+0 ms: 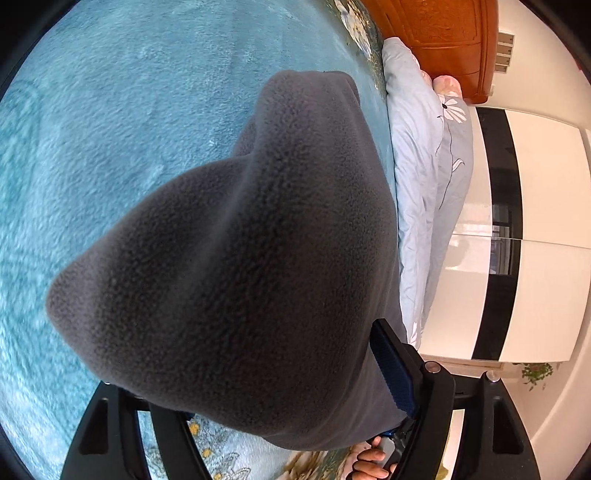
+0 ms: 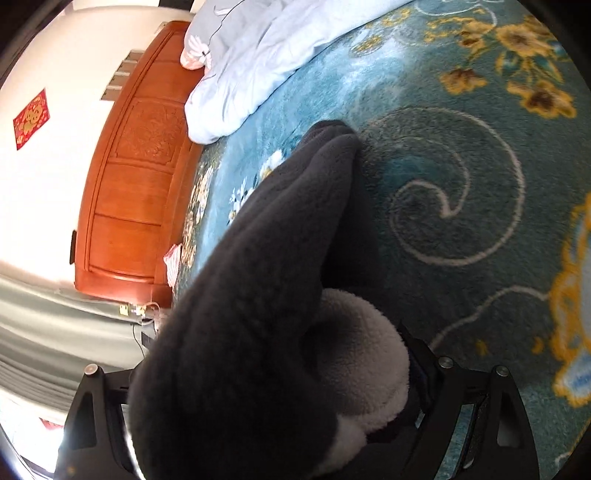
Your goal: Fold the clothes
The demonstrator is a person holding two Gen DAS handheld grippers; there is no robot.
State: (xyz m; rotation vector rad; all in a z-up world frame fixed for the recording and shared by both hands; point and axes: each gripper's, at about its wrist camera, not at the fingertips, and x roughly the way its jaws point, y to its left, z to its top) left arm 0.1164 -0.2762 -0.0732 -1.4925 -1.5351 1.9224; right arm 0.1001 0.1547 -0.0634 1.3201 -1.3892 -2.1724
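Left tool (image 1: pixel 280 402): clamped on a dark grey fleece garment (image 1: pixel 236 258), with cloth bunched between the two black fingers (image 1: pixel 395 365) and draped forward over them, hiding most of the nearer finger. Garment raised off the bed, hanging in a thick fold above the teal plush blanket (image 1: pixel 110 147). Far end of the fleece (image 1: pixel 314 96) drooping toward the blanket; touching or just above, cannot tell. A bit of a hand (image 1: pixel 371 461) visible at the bottom edge, under the tool.

Right tool (image 2: pixel 291 413): clamped on the same fleece (image 2: pixel 258 277), dark outer side up, with a pale cream lining (image 2: pixel 362 350) bulging out beside the right-hand finger (image 2: pixel 424 369). Cloth heaped over the tool, so fingertips mostly covered. Fleece running away from the camera to a rounded end (image 2: pixel 332 133), low near the blanket surface (image 2: pixel 461 184), patterned there with white swirls and yellow flowers (image 2: pixel 517 55).

Around the bed: a light blue quilt (image 1: pixel 417 166) (image 2: pixel 251 55) bunched along the blanket's edge, with a white flower print. Beside it a carved orange-brown wooden headboard (image 2: pixel 133 177) (image 1: pixel 443 33). A white wall with a red paper ornament (image 2: pixel 31 120). White glossy wardrobe doors (image 1: pixel 543 221) with a dark strip between panels. Grey curtain (image 2: pixel 48 321) next to the headboard's foot.
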